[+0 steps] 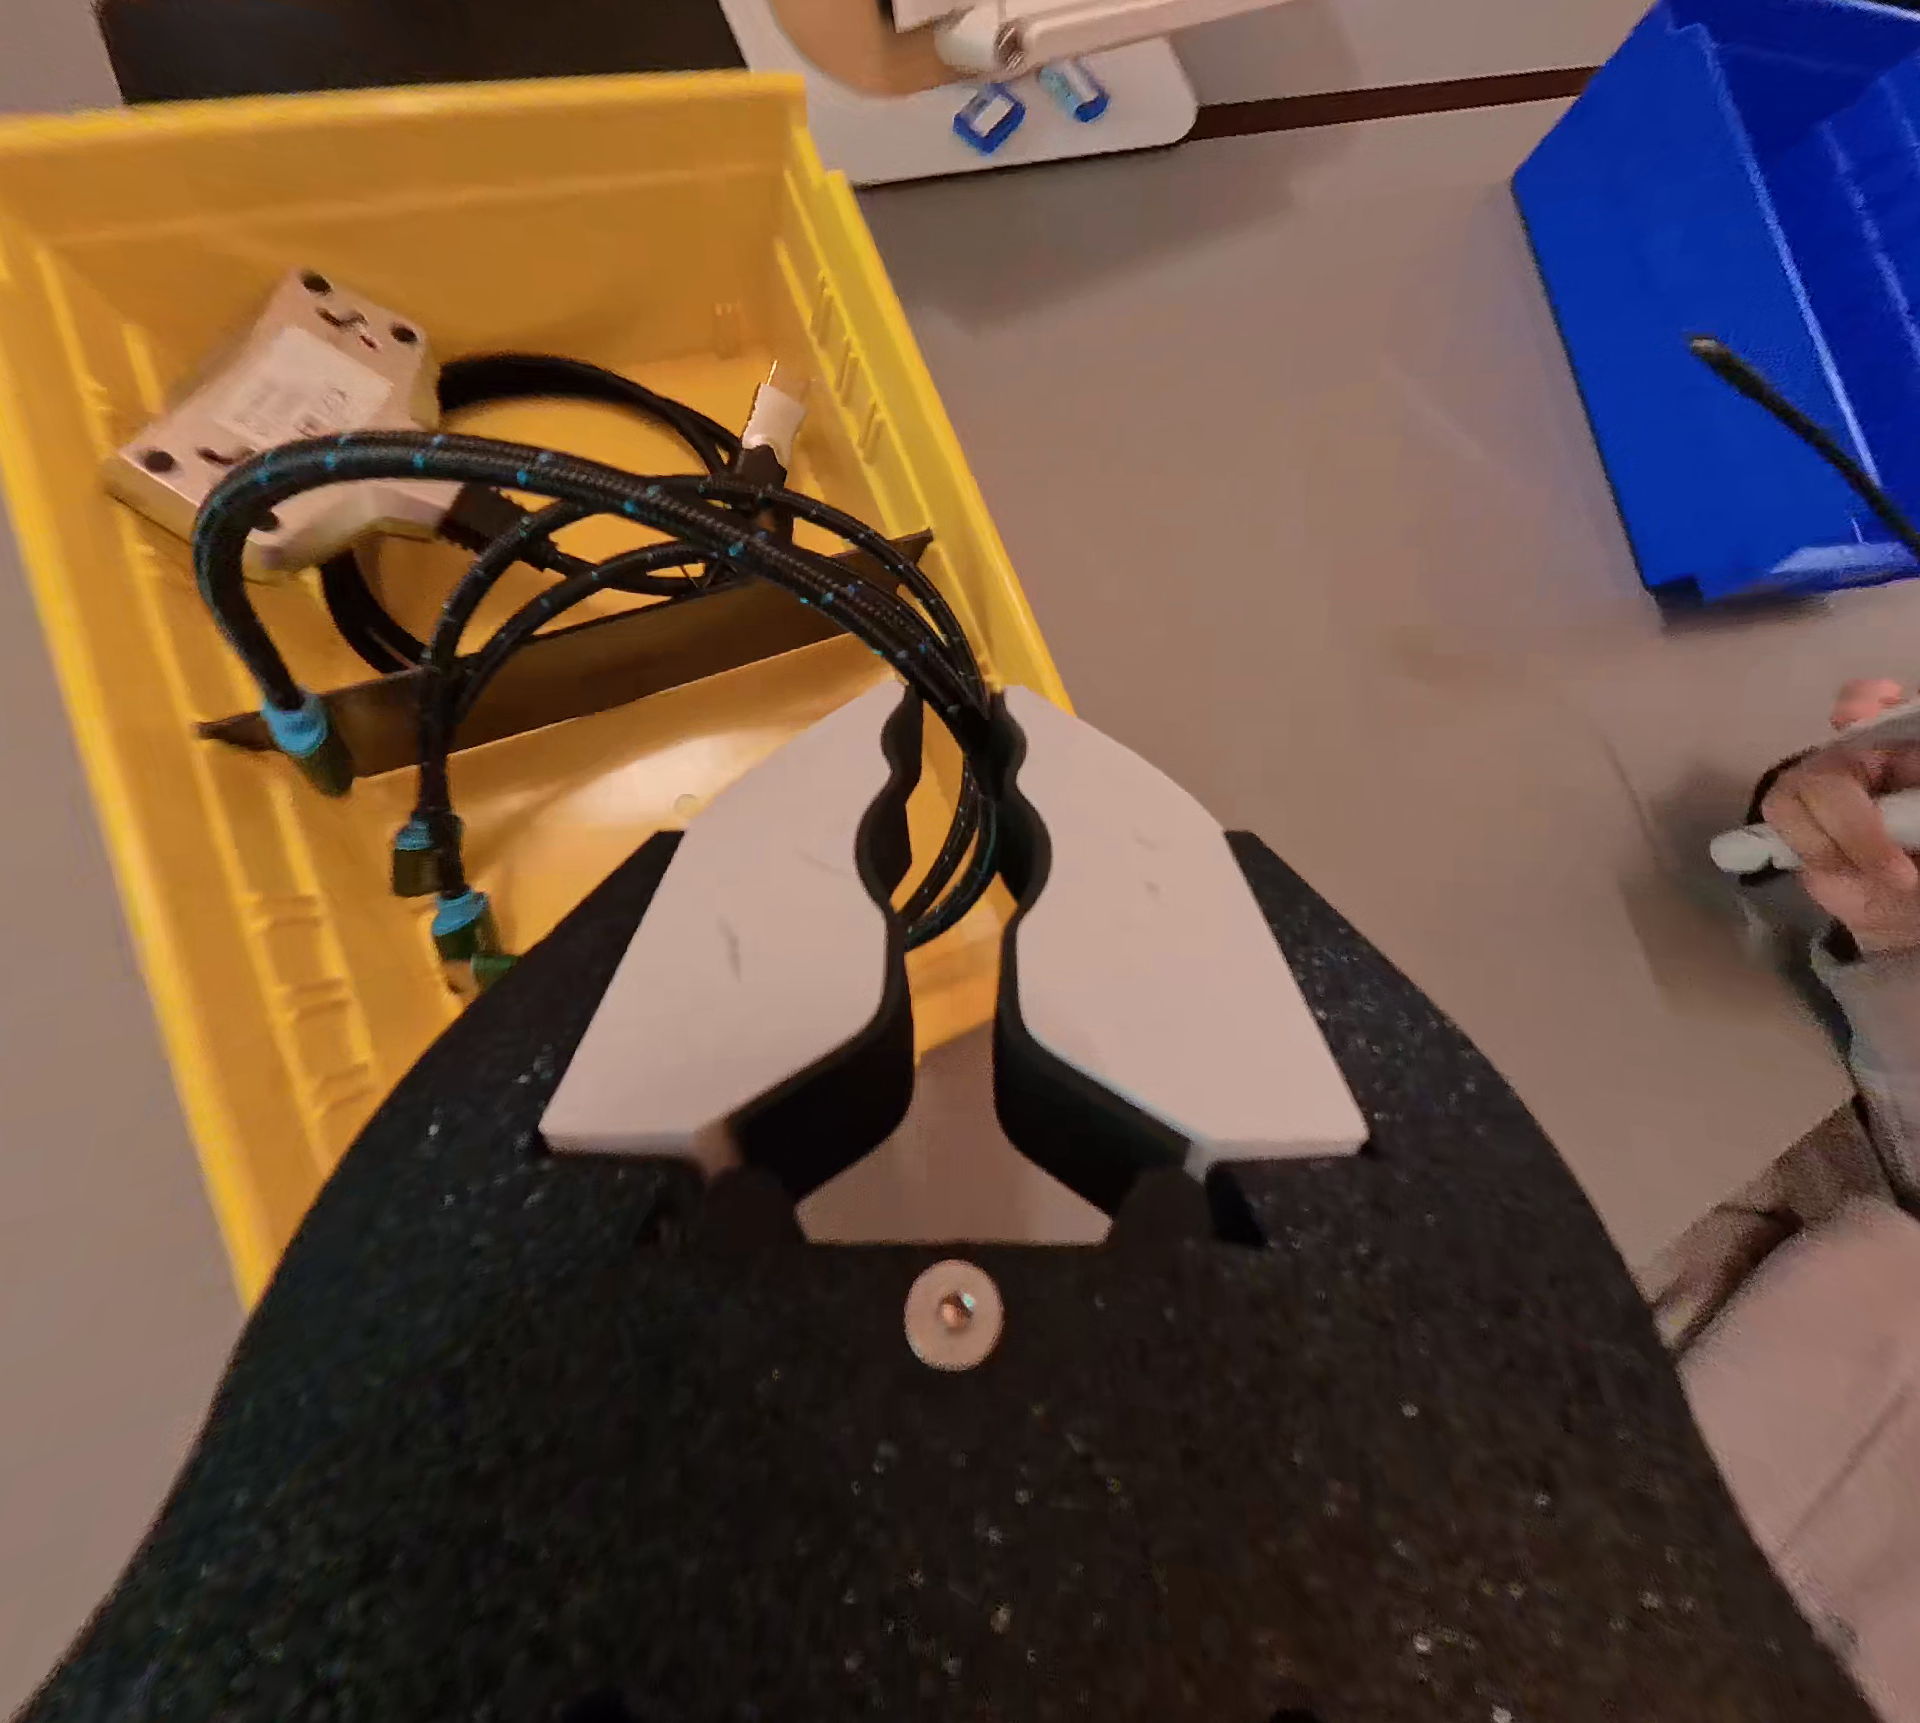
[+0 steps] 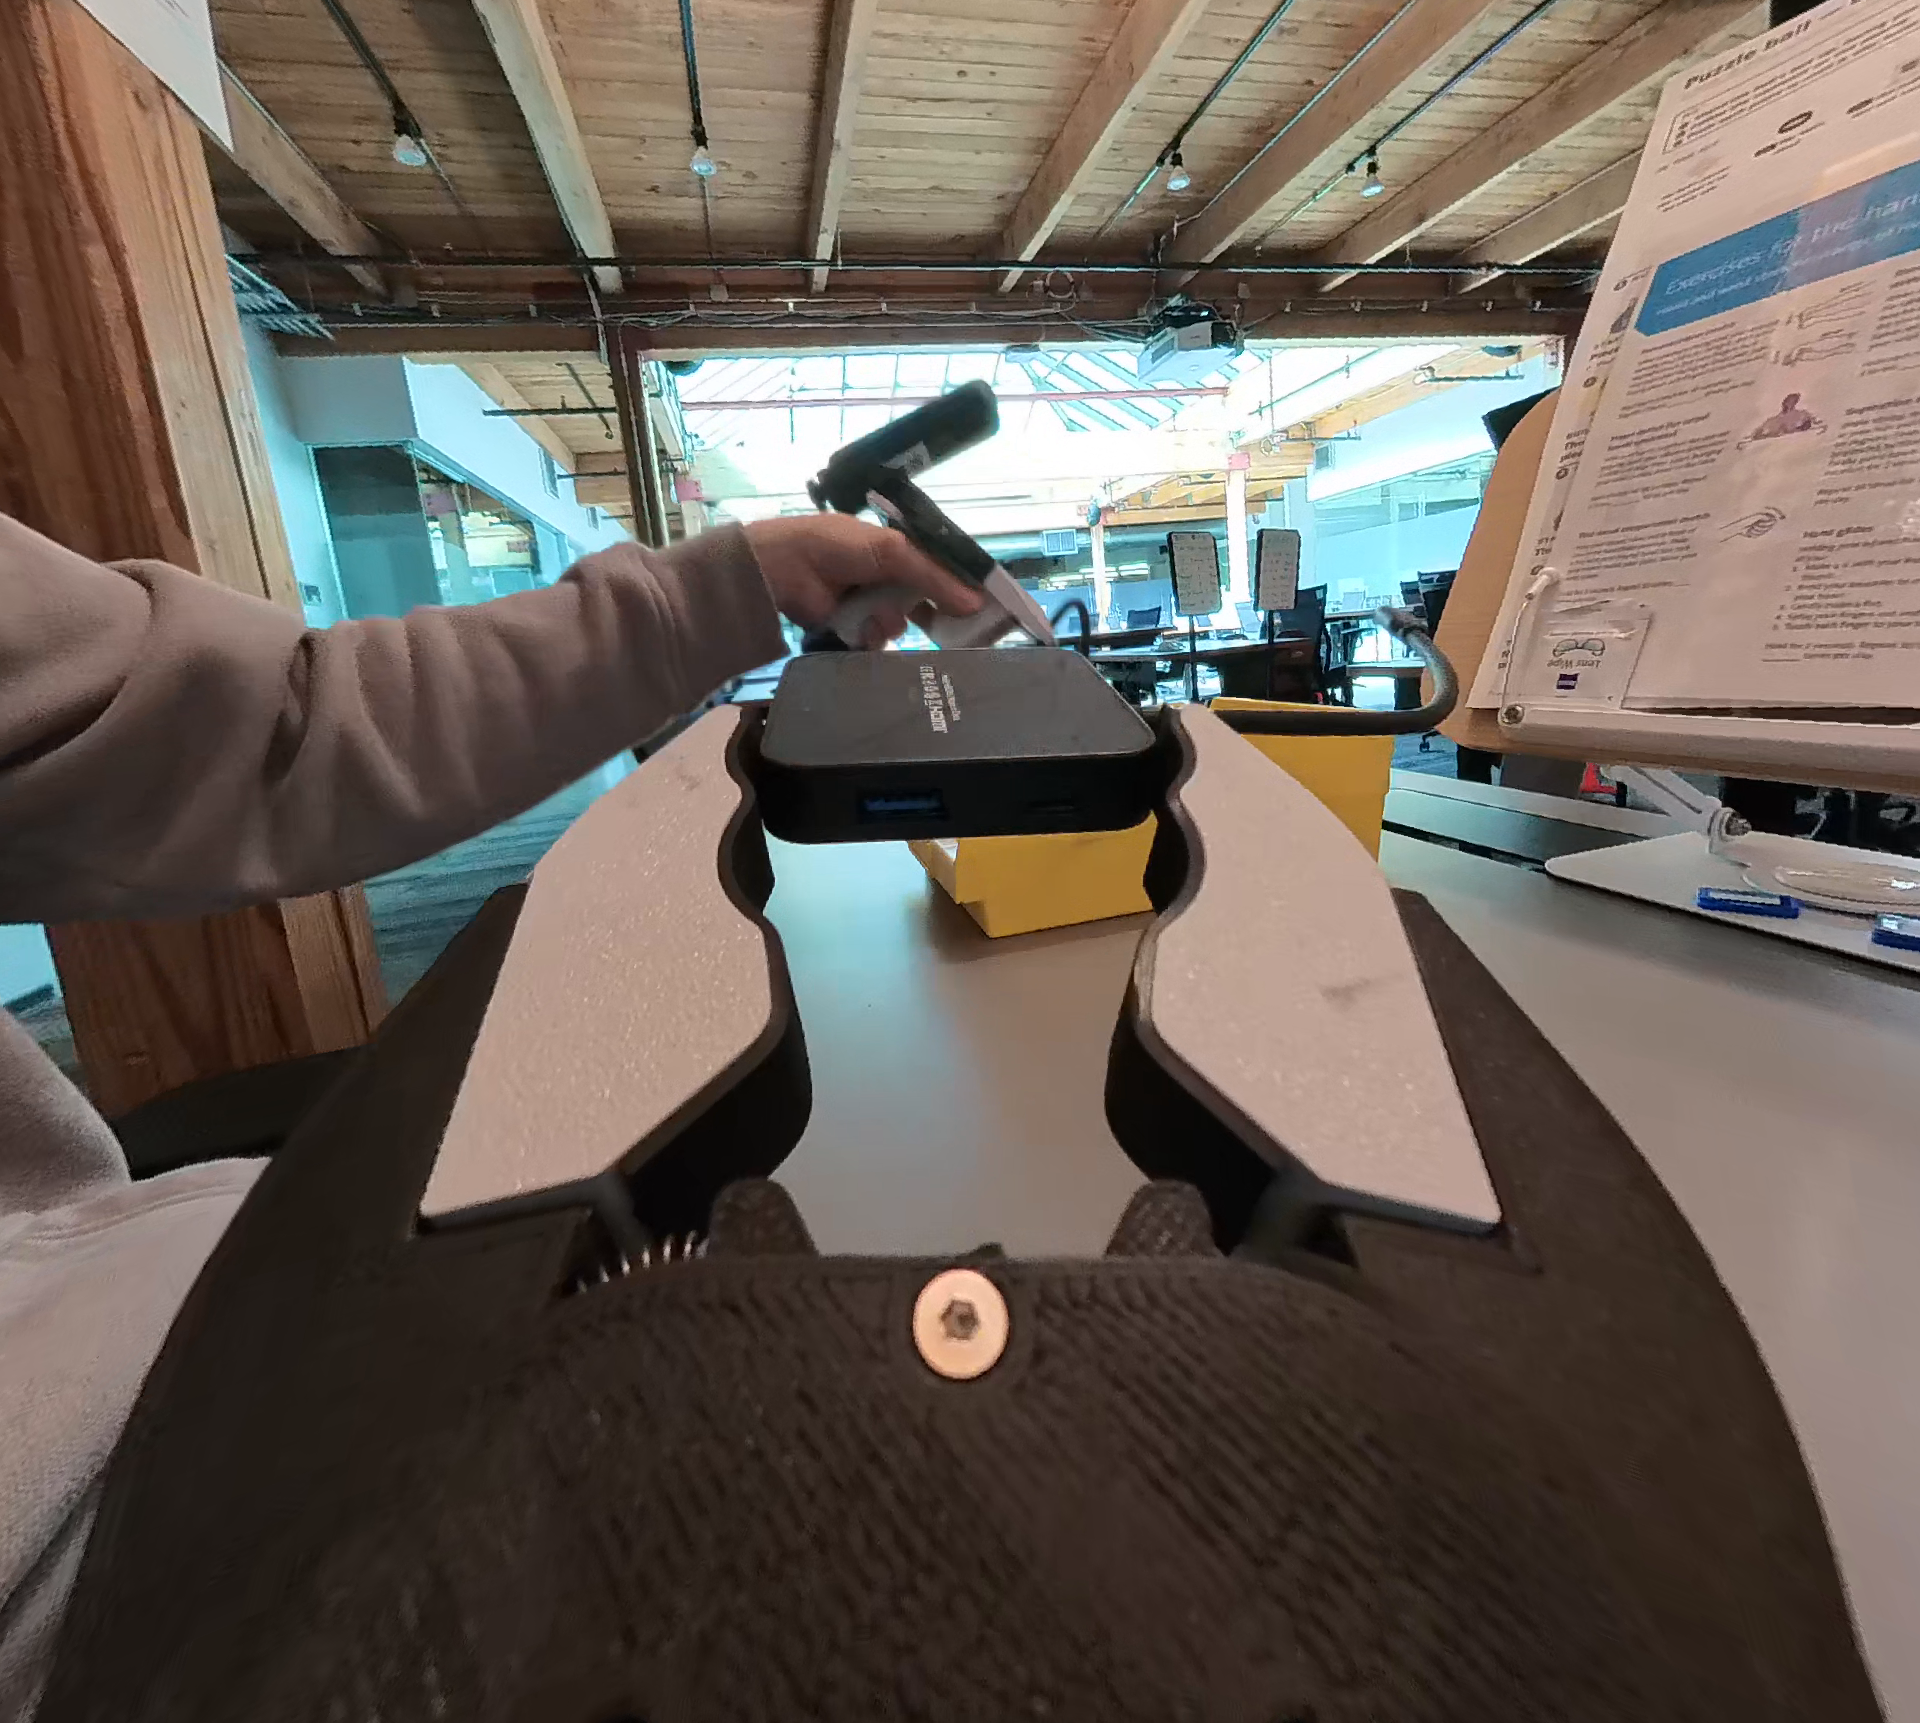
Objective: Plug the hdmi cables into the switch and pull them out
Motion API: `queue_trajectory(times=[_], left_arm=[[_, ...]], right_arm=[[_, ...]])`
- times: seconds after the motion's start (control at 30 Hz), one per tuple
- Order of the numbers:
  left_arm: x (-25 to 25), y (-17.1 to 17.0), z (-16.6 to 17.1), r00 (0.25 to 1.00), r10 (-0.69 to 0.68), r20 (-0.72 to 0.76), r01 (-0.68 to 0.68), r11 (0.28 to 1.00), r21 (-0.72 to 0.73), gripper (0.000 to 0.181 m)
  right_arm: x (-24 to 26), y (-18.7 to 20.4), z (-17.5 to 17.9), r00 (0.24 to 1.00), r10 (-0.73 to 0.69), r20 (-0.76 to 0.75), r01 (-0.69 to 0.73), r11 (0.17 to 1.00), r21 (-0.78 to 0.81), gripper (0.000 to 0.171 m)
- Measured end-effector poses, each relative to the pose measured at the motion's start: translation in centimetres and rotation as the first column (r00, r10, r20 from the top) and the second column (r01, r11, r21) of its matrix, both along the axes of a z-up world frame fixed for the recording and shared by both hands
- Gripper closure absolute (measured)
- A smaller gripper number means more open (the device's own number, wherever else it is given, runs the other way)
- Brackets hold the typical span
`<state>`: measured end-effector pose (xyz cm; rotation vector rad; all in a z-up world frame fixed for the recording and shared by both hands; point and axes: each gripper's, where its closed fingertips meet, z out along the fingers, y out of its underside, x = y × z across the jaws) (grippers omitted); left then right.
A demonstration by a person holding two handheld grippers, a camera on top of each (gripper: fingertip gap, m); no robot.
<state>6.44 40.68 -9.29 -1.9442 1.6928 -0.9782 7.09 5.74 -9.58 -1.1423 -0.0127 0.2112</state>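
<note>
Left wrist view first, going left to right: a yellow bin (image 1: 436, 146) sits at the left edge of the grey table (image 1: 1299, 426). In its far compartment there's a pale beige adapter box (image 1: 301, 416) lying flat, with a plain black cable (image 1: 582, 385) coiled behind it and a small white-and-metal plug (image 1: 774, 416) sticking up near the bin's right wall. A dark divider (image 1: 623, 645) crosses the bin. The hdmi cables (image 1: 582, 489), black braided with blue flecks, arc up over the divider; three of their blue-collared plugs (image 1: 291, 728) dangle down into the near compartment. The other end of that bundle runs between the fingers of the left gripper (image 1: 951, 800), which are closed in around the braided strands at the near right corner of the bin. Further right, a white stand (image 1: 997, 115) holding papers sits at the far edge, then a blue bin (image 1: 1714, 302) near the far right corner. A hand (image 1: 1839, 832) shows at the right edge, blurry.

Right wrist view: on the left a grey sleeve (image 2: 364, 717) reaches out to a hand (image 2: 852, 572) holding the left gripper (image 2: 1023, 624) over the yellow bin (image 2: 1299, 769); can't tell how its fingers sit from here. Dead centre, the right gripper (image 2: 961, 748) has its jaws clamped on the sides of the switch (image 2: 956, 738), a flat black box held level above the table (image 2: 1662, 1102), ports facing the camera. A grey cable (image 2: 1439, 676) curves out from its right side. On the right is the stand (image 2: 1704, 863) with printed sheets (image 2: 1766, 426).
</note>
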Motion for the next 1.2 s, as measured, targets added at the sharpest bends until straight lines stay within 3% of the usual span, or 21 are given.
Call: queue_trajectory(times=[0.2, 0.27, 0.33, 0.43, 0.53, 0.63, 0.73, 0.83, 0.93, 1.0, 1.1, 1.2], left_arm=[[-4.0, -3.4, 9.0, 0.971, -0.154, 0.183, 0.119, 0.974, 0.191, 0.174], [-4.8, -7.4, 11.7, 0.894, -0.348, 0.283, 0.247, 0.909, 0.337, 0.174], [-5.7, -11.8, 11.5, 0.800, -0.539, 0.262, 0.381, 0.795, 0.472, 0.175], [-6.8, -17.3, 5.8, 0.640, -0.767, 0.046, 0.547, 0.497, 0.673, 0.175], [-8.5, -21.1, -2.7, 0.483, -0.853, -0.199, 0.681, 0.223, 0.697, 0.176], [-10.7, -23.1, -9.6, 0.337, -0.883, -0.328, 0.767, 0.056, 0.639, 0.175], [-12.2, -24.2, -13.2, 0.243, -0.910, -0.336, 0.778, -0.024, 0.627, 0.175], [-13.3, -25.2, -14.0, 0.208, -0.937, -0.280, 0.792, -0.007, 0.610, 0.175], [-13.8, -25.3, -13.9, 0.237, -0.946, -0.220, 0.821, 0.074, 0.566, 0.163], [-13.9, -25.4, -12.9, 0.279, -0.949, -0.147, 0.842, 0.168, 0.512, 0.143], [-12.4, -26.4, -9.4, 0.355, -0.931, 0.082, 0.813, 0.351, 0.465, 0.136], [-6.7, -24.6, -7.5, 0.587, -0.780, 0.215, 0.583, 0.592, 0.557, 0.136]], right_arm=[[-0.4, 0.1, 0.0, 1.000, 0.008, 0.012, -0.008, 1.000, -0.002, 0.100], [-0.4, 0.0, 0.1, 1.000, -0.001, 0.019, 0.001, 1.000, 0.006, 0.100], [-0.1, -0.5, 0.6, 1.000, -0.012, 0.015, 0.011, 0.999, 0.037, 0.099], [0.7, -2.3, 2.0, 1.000, -0.018, -0.022, 0.021, 0.991, 0.136, 0.100], [1.9, -4.1, 2.7, 0.997, -0.035, -0.066, 0.049, 0.976, 0.213, 0.100], [2.4, -5.0, 2.9, 0.995, -0.041, -0.092, 0.062, 0.968, 0.244, 0.099], [2.3, -4.5, 2.5, 0.996, -0.047, -0.080, 0.063, 0.975, 0.213, 0.099], [2.0, -3.9, 2.2, 0.997, -0.039, -0.068, 0.051, 0.981, 0.186, 0.099], [1.7, -3.3, 1.9, 0.998, -0.036, -0.050, 0.043, 0.986, 0.159, 0.099], [1.6, -3.2, 1.9, 0.998, -0.035, -0.048, 0.042, 0.987, 0.154, 0.099], [1.6, -3.0, 1.7, 0.999, -0.039, -0.036, 0.044, 0.990, 0.138, 0.100], [1.5, -2.8, 1.7, 0.999, -0.038, -0.032, 0.042, 0.990, 0.135, 0.100]])
